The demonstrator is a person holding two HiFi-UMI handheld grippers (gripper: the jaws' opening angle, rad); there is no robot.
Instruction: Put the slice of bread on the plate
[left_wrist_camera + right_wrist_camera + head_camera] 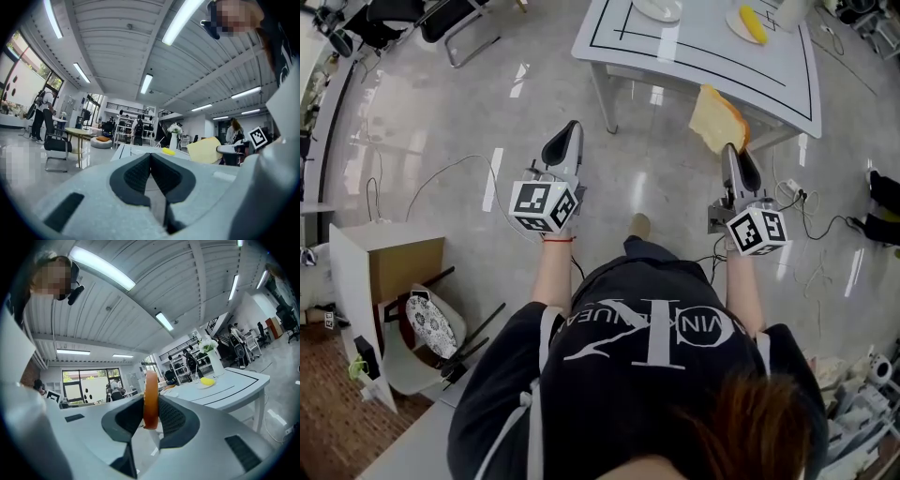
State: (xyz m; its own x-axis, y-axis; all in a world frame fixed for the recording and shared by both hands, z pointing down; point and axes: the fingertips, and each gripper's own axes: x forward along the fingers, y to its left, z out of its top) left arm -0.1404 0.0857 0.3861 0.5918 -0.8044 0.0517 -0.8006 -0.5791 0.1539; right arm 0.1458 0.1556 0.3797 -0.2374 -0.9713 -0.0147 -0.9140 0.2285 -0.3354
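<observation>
Inspecting from the remote station, I take the white table as my reference for every position.

Right gripper: closed on the slice of bread. In the right gripper view both dark pads press on the slice, which stands on edge between them, its brown crust facing the camera. I judge the grip firm.

Slice of bread: in the air, off the table. From the head view it sits at the table's near edge and overlaps that edge in the picture. Whether it is over the tabletop or just short of it, I cannot tell.

Left gripper: jaws together, pads meeting at the tips, nothing between them. It hangs over the floor in front of the table's near left leg, clear of the tabletop.

Plates: two lie at the table's far side. The empty plate is toward the far left. The second plate carries a yellow item and lies to the right of the first. The slice is well apart from both.

A white vase stands at the table's far right, beside the second plate.

Floor: cables run past the table's right end, and a cardboard box stands well to the left of the table.
</observation>
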